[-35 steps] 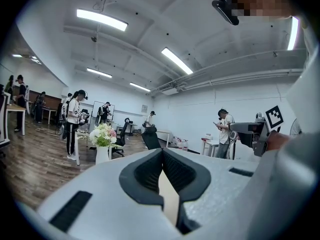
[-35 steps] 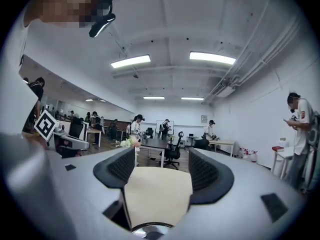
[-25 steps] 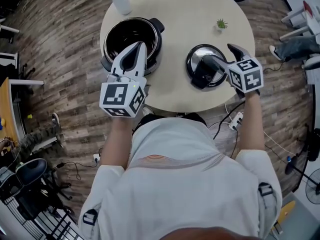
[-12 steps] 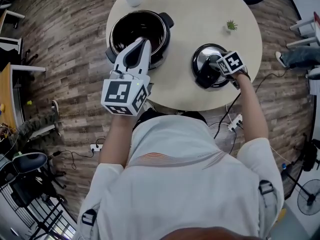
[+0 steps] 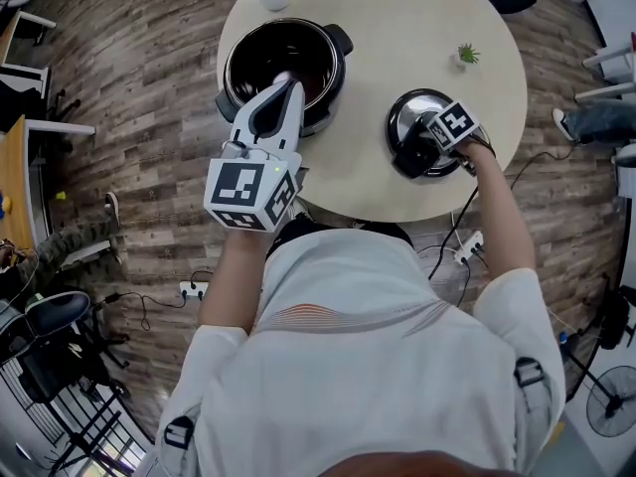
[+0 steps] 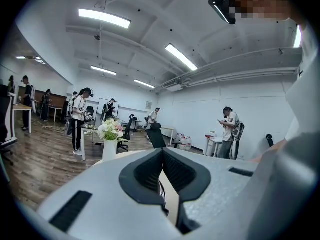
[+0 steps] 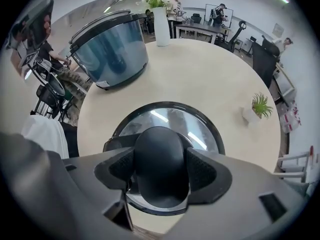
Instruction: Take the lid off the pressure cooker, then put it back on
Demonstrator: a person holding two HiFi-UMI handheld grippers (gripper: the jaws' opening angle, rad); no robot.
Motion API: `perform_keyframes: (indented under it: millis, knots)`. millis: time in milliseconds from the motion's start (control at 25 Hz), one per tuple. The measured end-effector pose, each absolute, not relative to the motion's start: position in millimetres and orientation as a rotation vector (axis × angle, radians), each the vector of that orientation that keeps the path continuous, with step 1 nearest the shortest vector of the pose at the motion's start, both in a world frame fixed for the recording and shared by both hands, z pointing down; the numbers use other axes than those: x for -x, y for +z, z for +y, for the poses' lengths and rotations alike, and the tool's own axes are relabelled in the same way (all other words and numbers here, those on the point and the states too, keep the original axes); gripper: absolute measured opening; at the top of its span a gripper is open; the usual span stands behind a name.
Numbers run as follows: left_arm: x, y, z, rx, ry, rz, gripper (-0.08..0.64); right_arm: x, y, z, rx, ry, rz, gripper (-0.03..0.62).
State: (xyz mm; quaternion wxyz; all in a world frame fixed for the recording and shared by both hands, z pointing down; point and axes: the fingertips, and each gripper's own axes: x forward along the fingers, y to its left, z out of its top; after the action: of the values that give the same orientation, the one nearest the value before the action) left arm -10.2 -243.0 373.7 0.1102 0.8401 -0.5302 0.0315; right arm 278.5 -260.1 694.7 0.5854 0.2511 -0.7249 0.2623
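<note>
round table (image 5: 397,28) holds open pressure cooker (image 5: 278,58), dark inside; lid (image 5: 405,117) beside.

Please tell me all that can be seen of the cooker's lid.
The lid is round, shiny metal with a dark rim and a big black oval knob. It lies flat, knob up, on the beige table, apart from the open cooker. The jaws of the right gripper, just closing, clasp the knob.

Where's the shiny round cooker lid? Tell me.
In the head view, the lid sits on the beige round table's right side, under the right gripper.
</note>
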Motion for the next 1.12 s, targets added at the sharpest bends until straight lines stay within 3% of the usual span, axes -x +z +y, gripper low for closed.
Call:
perform_keyframes:
  millis: [680,1120]
  knots:
    - [30.0,374.0,-238.9,-2.452,0.067,-1.578,0.006,-282.9,677.4,-252.9,-0.585,0.56,-1.663,0.285]
    - [53.9,374.2,-234.1,-2.428,-0.01,-1.611,0.005,-249.4,517.1,-297.0,-0.498,0.3,-1.731,0.285]
